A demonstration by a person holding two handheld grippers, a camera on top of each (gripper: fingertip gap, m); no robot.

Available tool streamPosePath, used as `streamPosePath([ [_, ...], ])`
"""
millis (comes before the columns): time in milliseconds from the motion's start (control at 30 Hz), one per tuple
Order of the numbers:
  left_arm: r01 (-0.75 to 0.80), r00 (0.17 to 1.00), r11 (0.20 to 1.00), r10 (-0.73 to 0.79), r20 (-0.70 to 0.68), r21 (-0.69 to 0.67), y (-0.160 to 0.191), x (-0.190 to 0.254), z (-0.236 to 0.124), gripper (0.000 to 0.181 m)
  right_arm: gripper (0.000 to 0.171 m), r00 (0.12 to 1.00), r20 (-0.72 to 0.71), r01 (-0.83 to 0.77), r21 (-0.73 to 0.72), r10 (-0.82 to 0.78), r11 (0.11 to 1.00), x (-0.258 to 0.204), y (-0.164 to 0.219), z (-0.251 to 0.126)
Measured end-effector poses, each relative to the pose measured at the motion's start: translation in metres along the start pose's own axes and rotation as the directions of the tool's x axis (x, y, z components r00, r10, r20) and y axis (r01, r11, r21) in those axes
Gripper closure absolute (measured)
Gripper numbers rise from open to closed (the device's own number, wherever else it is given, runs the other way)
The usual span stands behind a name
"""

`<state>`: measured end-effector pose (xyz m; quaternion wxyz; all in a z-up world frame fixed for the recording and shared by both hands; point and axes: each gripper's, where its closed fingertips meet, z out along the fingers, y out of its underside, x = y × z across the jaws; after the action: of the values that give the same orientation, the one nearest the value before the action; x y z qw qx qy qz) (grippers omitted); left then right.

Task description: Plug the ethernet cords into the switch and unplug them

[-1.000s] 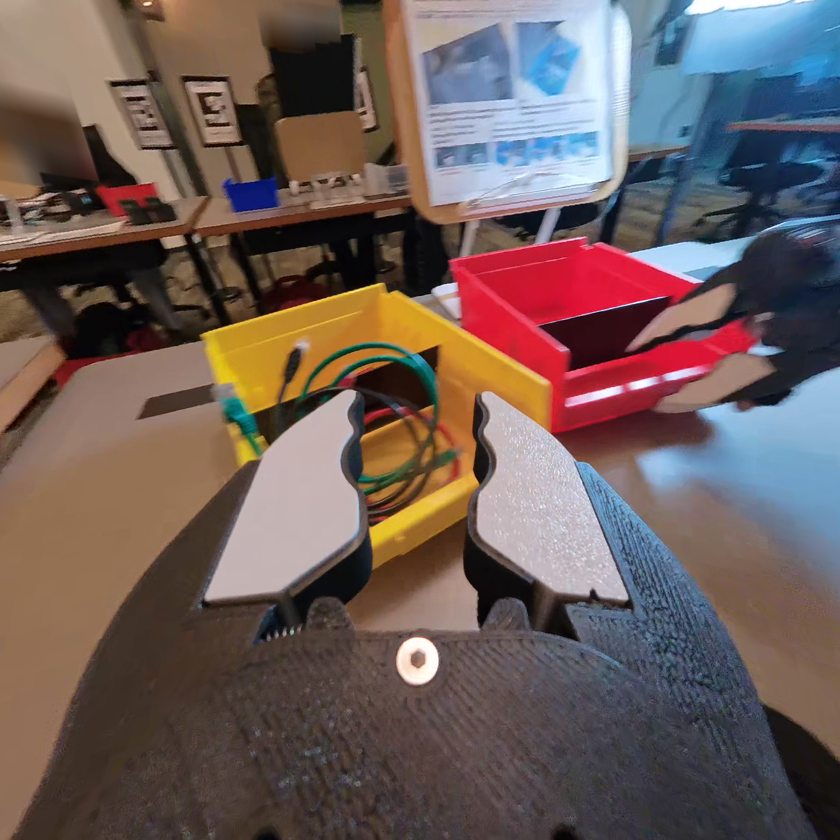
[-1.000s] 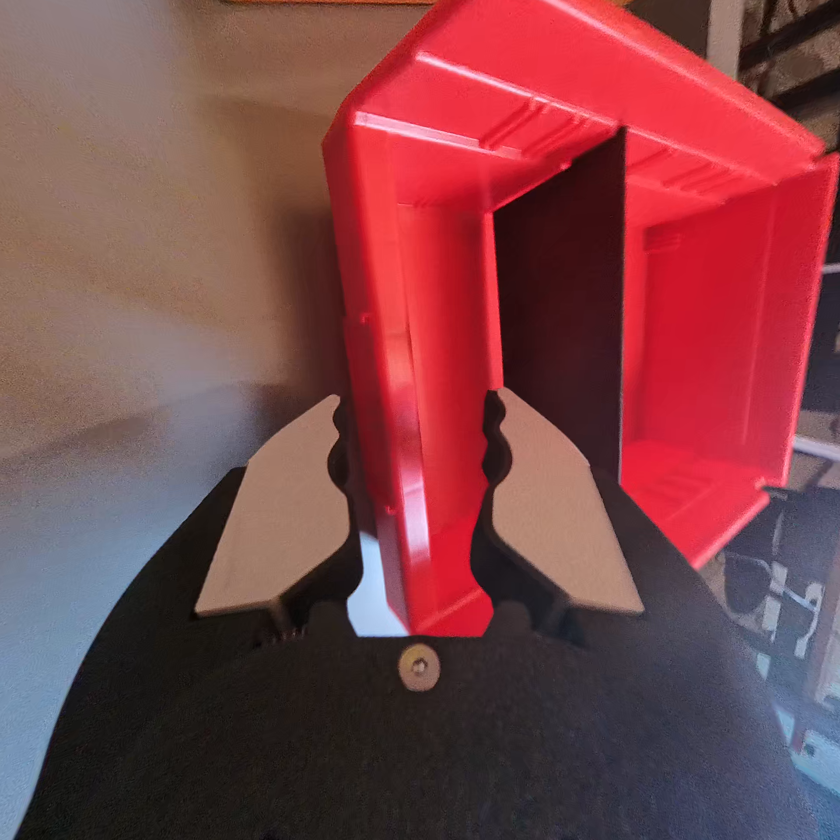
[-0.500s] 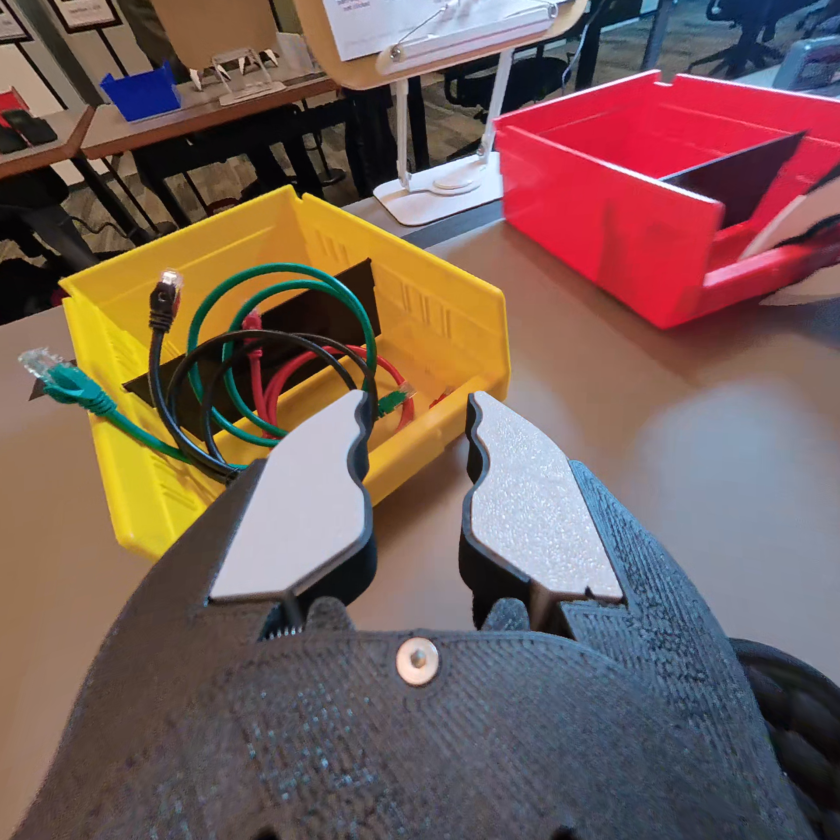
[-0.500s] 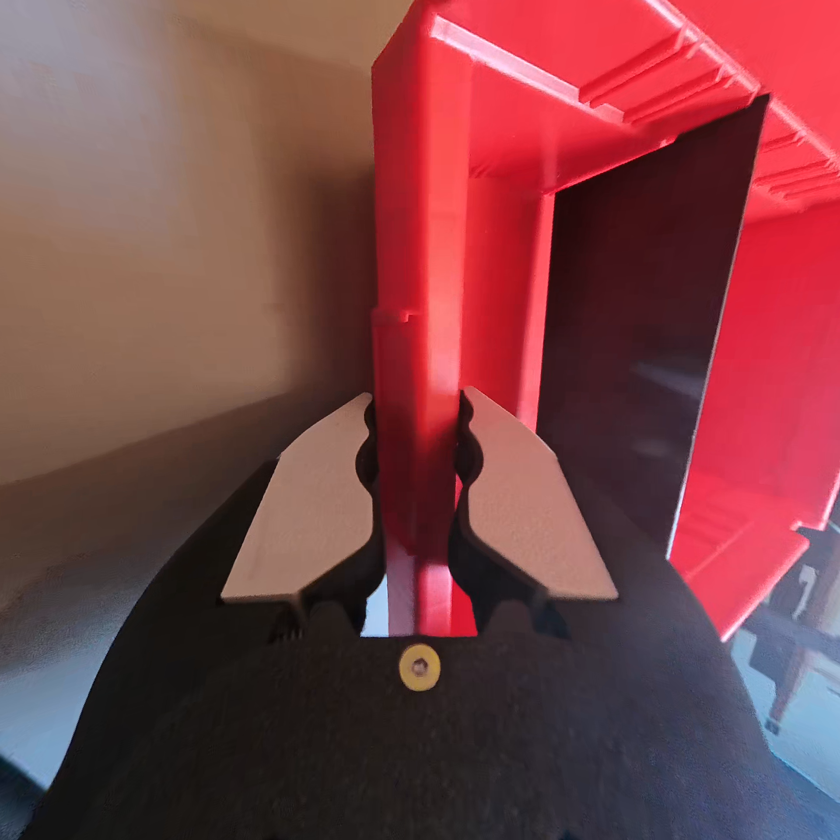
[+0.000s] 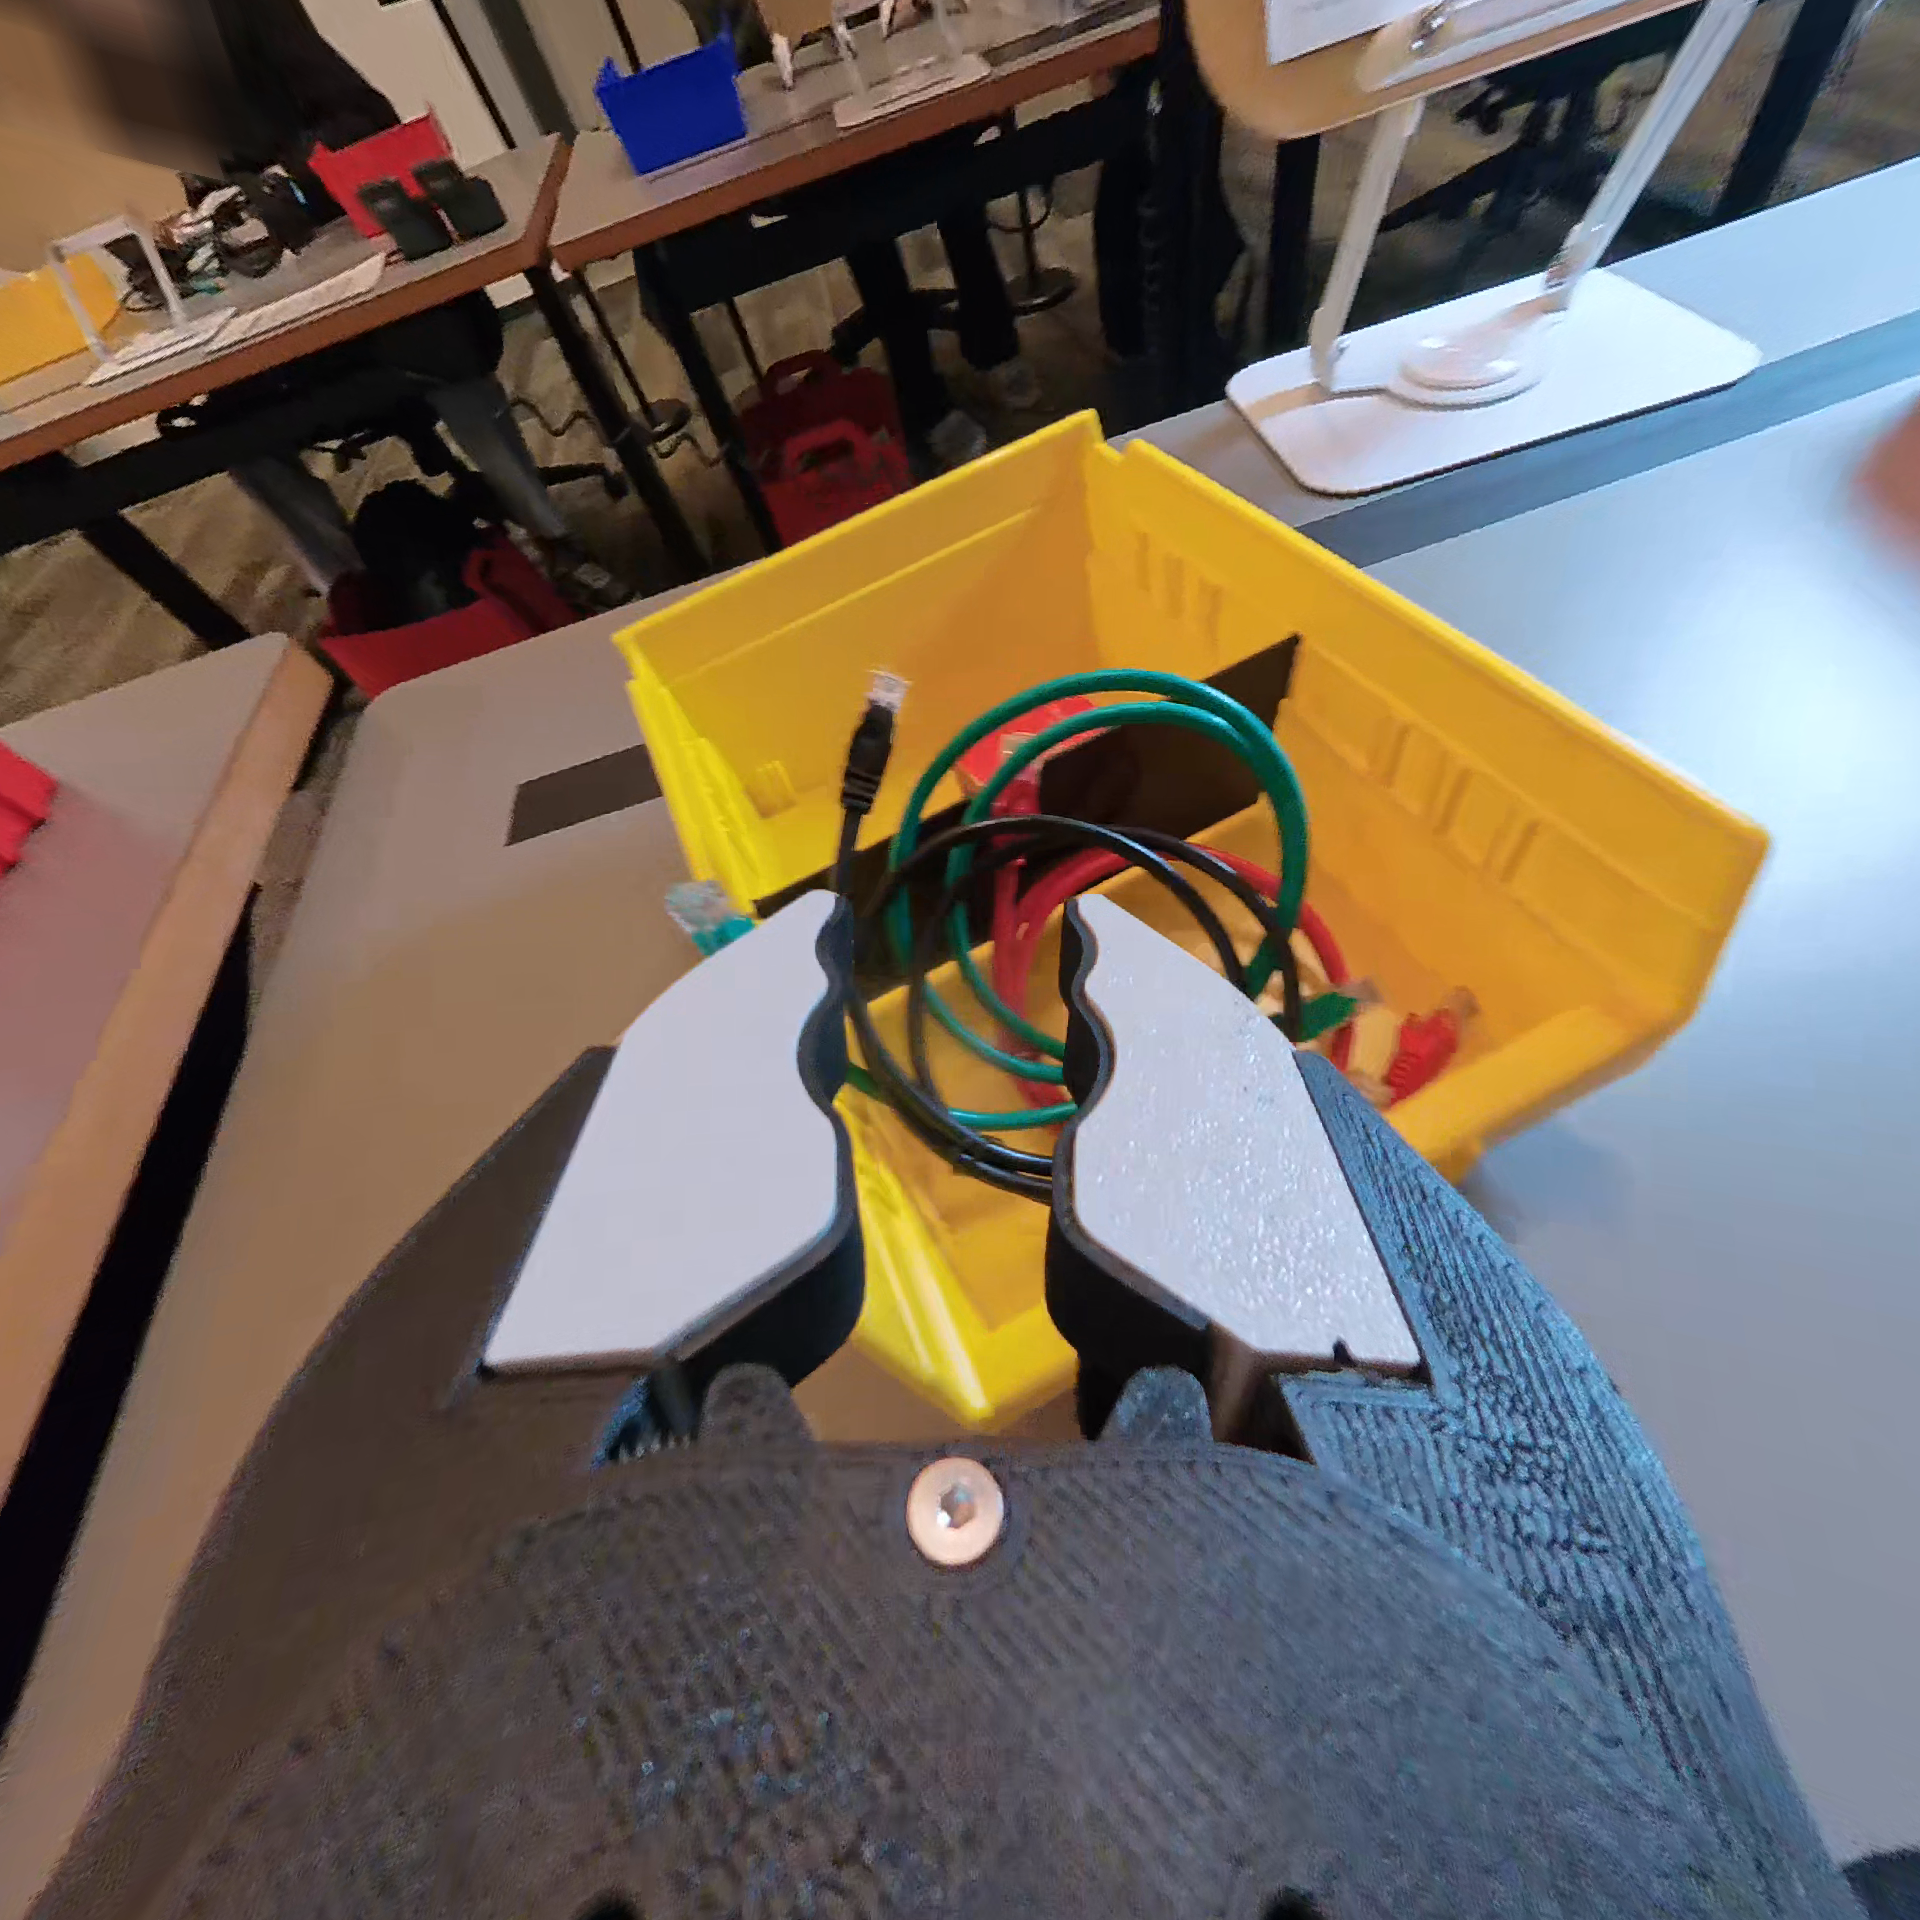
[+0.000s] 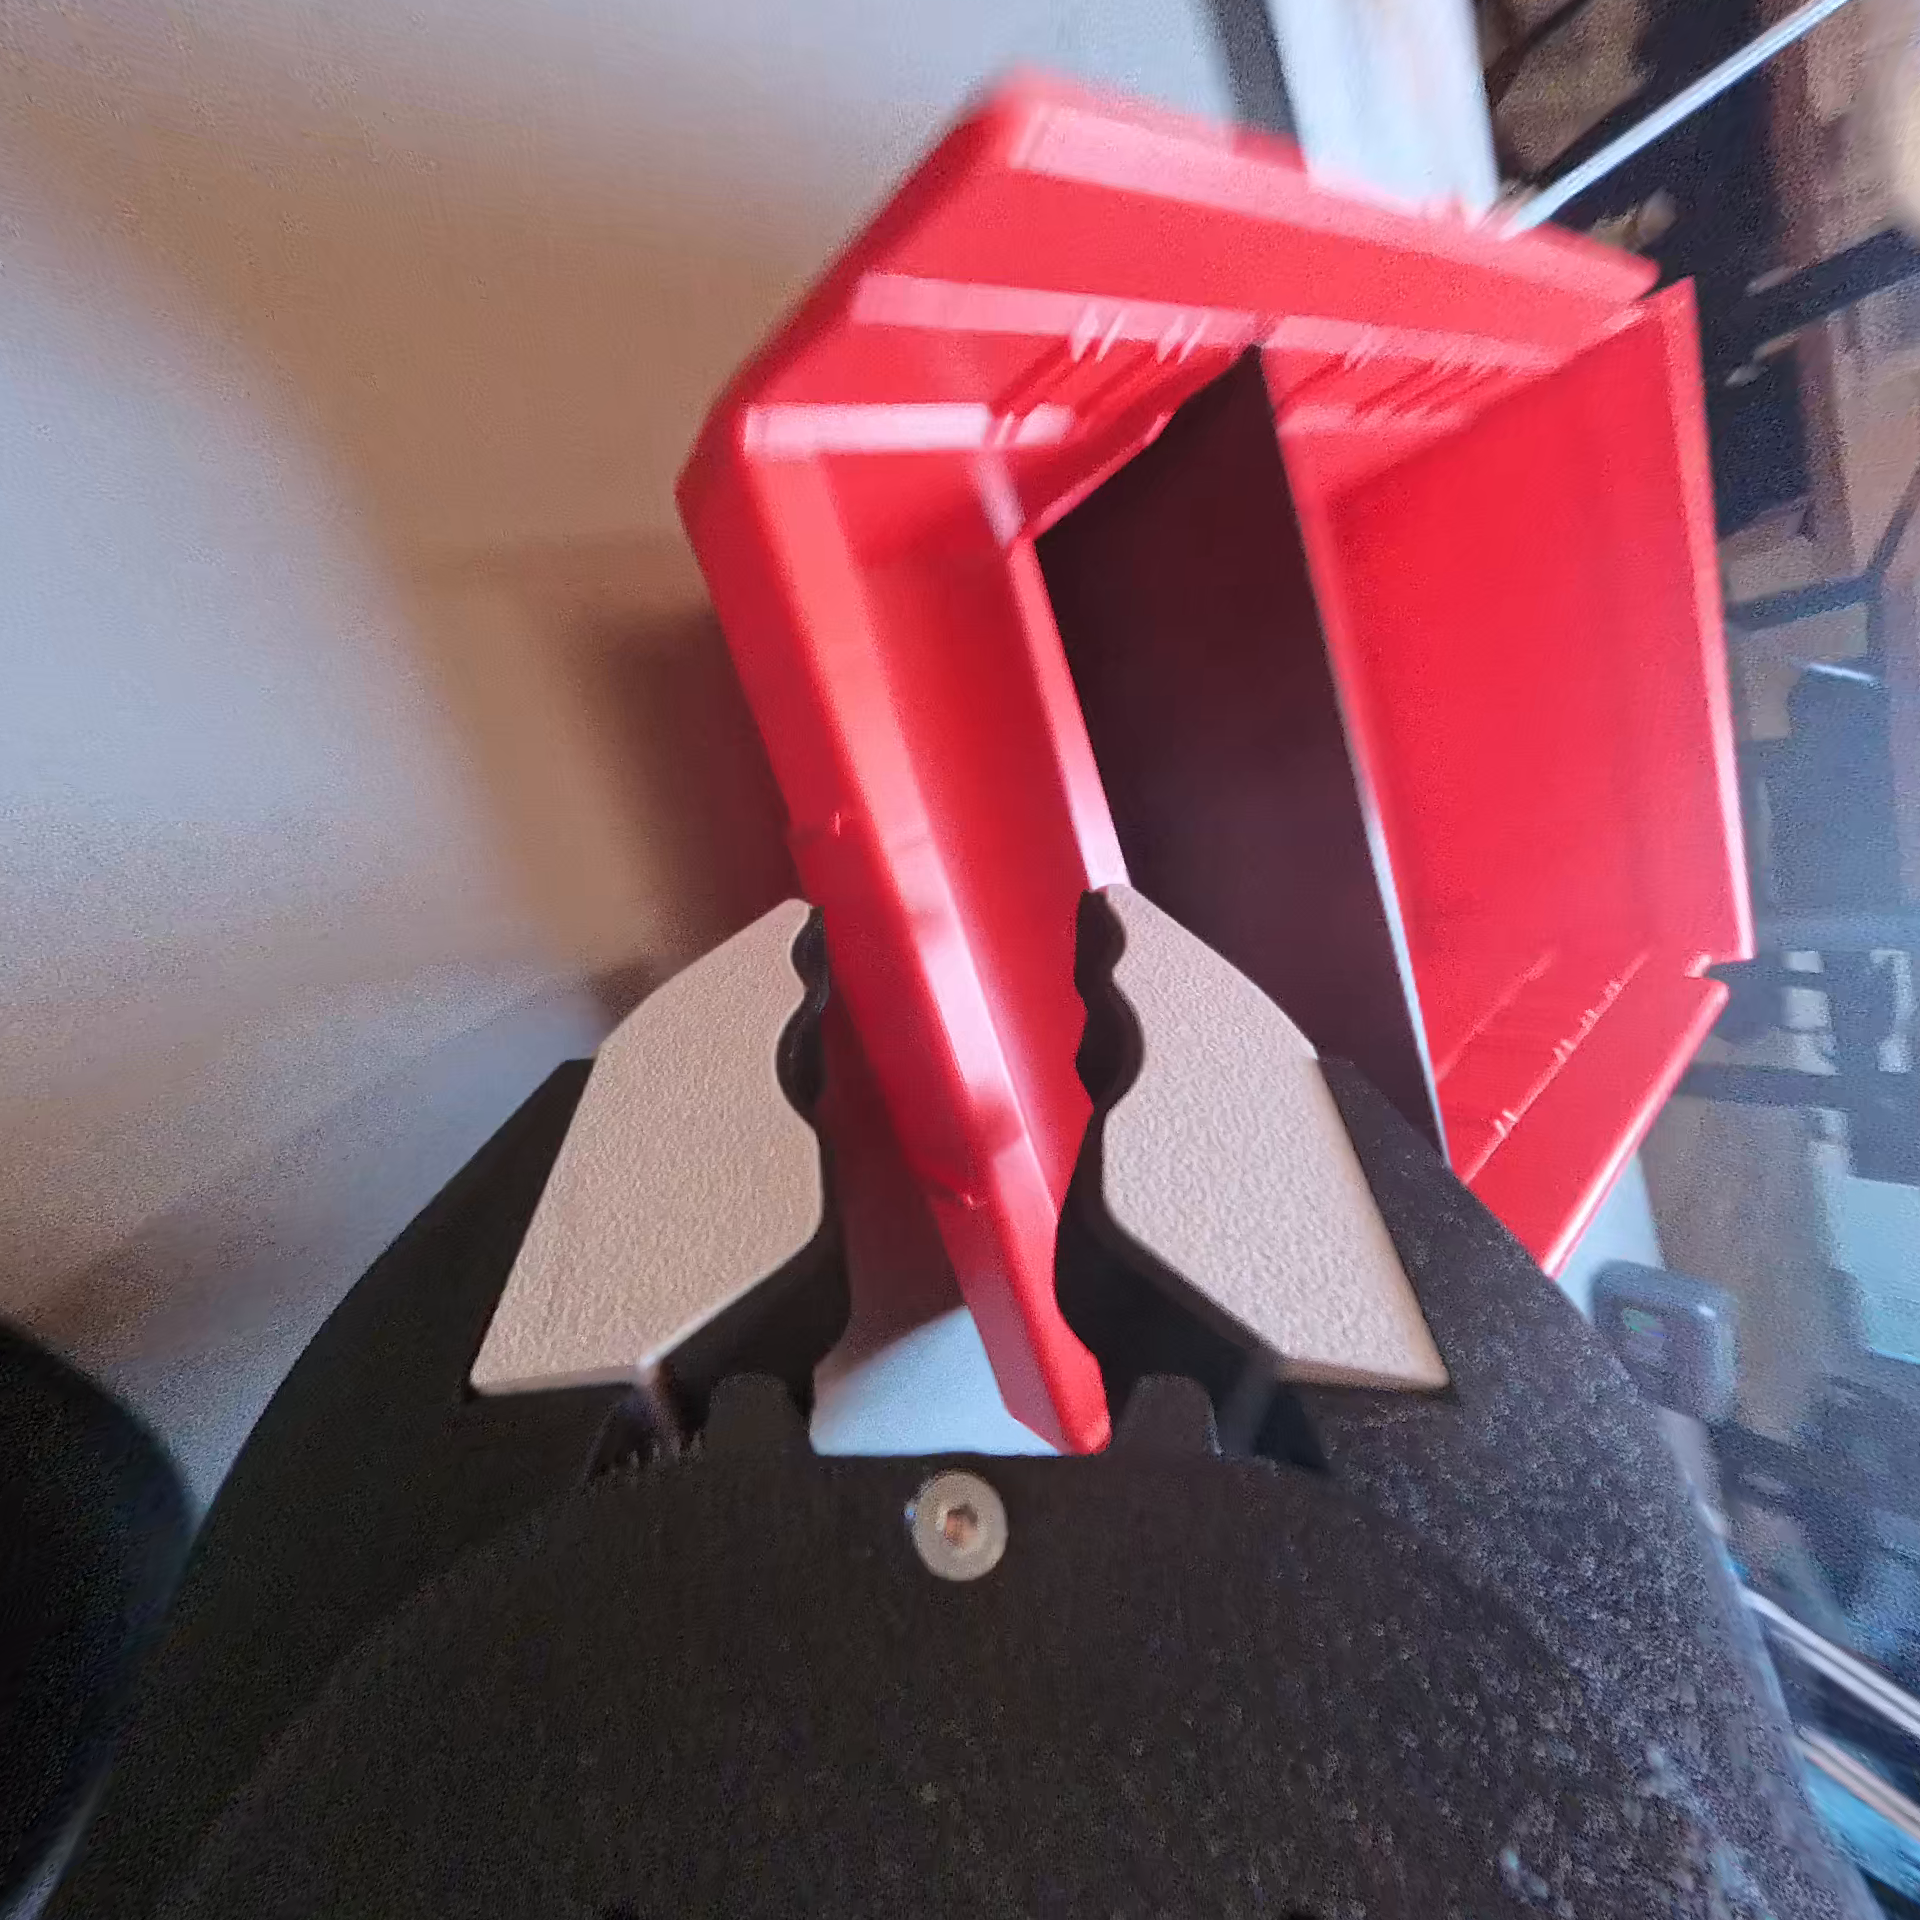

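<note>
A grey table (image 5: 436,935) carried a yellow bin (image 5: 1475,831), the fixed mark for all that the left wrist view showed. Left of the bin a dark rectangular patch (image 5: 582,795) lay on the tabletop, and a green plug (image 5: 707,914) poked out just beside the bin's left wall. The left gripper (image 5: 951,920) hung over the bin's near corner with its jaws parted and nothing between them but air above the cords. Inside the bin a black ethernet cord (image 5: 935,1101) looped at the near side, its plug (image 5: 871,743) standing up by the left wall; a green ethernet cord (image 5: 1091,717) coiled through it, and red ethernet cords (image 5: 1023,914) lay beneath, crossing a black divider (image 5: 1174,758) that split the bin in two. Right of the bin, past its far corner, stood the white base of a stand (image 5: 1507,384). No switch could be seen in either view. In the right wrist view the right gripper (image 6: 951,914) was clamped on the front wall of a red bin (image 6: 1538,727), which appeared blurred and tilted over the table (image 6: 312,520); a dark divider (image 6: 1195,727) stood inside it, with no cords visible in it.
</note>
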<state>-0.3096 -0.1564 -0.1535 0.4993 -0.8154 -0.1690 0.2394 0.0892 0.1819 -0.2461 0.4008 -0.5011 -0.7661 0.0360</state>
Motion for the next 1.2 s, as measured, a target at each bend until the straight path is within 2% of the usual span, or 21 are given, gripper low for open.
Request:
streamPosePath([
  [67, -0.012, 1.000, 1.000, 0.013, 0.014, -0.025, -0.001, -0.010, 0.006, 0.143, 0.126, 0.992, 0.019, -0.128, 0.156, 0.127, 0.979, 0.003, -0.031, -0.022],
  [133, -0.023, 1.000, 0.998, 0.024, 0.012, -0.061, -0.001, -0.014, 0.013, 0.143, 0.128, 0.964, 0.073, -0.266, 0.320, 0.256, 0.909, 0.005, -0.067, -0.046],
  [233, -0.042, 0.999, 0.995, 0.044, 0.011, -0.096, -0.001, -0.017, 0.024, 0.144, 0.131, 0.886, 0.158, -0.446, 0.541, 0.435, 0.713, 0.013, -0.116, -0.077],
  [333, -0.074, 0.997, 0.989, 0.075, 0.004, -0.131, 0.001, -0.014, 0.034, 0.144, 0.132, 0.795, 0.200, -0.533, 0.681, 0.573, 0.503, 0.029, -0.144, -0.093],
  [433, -0.088, 0.996, 0.986, 0.088, -0.004, -0.140, 0.000, -0.008, 0.041, 0.145, 0.135, 0.731, 0.218, -0.558, 0.737, 0.646, 0.382, 0.048, -0.163, -0.087],
  [600, -0.068, 0.998, 0.988, 0.069, 0.003, -0.137, -0.005, 0.003, 0.055, 0.145, 0.136, 0.691, 0.148, -0.505, 0.799, 0.707, 0.326, 0.087, -0.181, -0.054],
  [733, -0.081, 0.993, 0.974, 0.097, 0.065, -0.211, 0.001, -0.009, 0.067, 0.144, 0.136, 0.656, 0.124, -0.506, 0.804, 0.744, 0.312, 0.086, -0.166, -0.025],
  [967, -0.212, 0.961, 0.911, 0.260, 0.094, -0.354, 0.009, -0.023, 0.085, 0.149, 0.135, 0.617, 0.014, -0.479, 0.800, 0.787, 0.361, 0.096, -0.133, -0.035],
  [1200, -0.332, 0.911, 0.794, 0.410, 0.045, -0.508, 0.022, -0.023, 0.102, 0.151, 0.136, 0.595, 0.024, -0.496, 0.797, 0.803, 0.344, 0.103, -0.121, -0.033],
])
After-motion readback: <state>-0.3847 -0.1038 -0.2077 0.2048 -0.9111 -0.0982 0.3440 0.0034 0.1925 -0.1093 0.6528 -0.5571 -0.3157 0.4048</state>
